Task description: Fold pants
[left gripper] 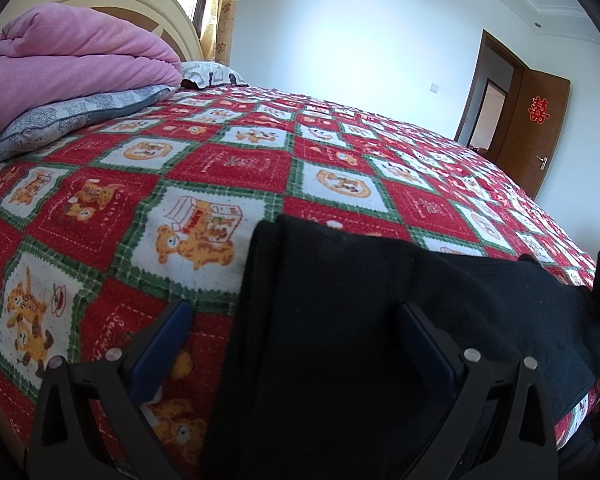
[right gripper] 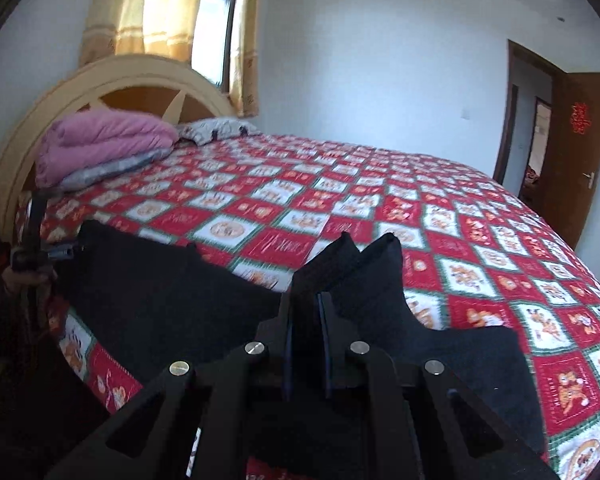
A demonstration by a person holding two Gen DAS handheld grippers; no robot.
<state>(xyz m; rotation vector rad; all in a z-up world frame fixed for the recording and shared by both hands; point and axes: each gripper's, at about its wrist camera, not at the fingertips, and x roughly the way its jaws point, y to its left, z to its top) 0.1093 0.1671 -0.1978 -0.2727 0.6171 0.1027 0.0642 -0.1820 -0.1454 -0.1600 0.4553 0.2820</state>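
Observation:
Black pants lie along the near edge of the bed, on a red, white and green checked bedspread. My left gripper is open, its jaws wide apart over one end of the pants, holding nothing. My right gripper is shut on a bunched fold of the pants, which stands up above the fingers. The rest of the pants spreads left toward the left gripper, seen at the far left of the right wrist view.
A folded pink quilt lies on a grey pillow by the cream headboard. A second pillow lies beside it. A curtained window is behind; an open brown door is at the right.

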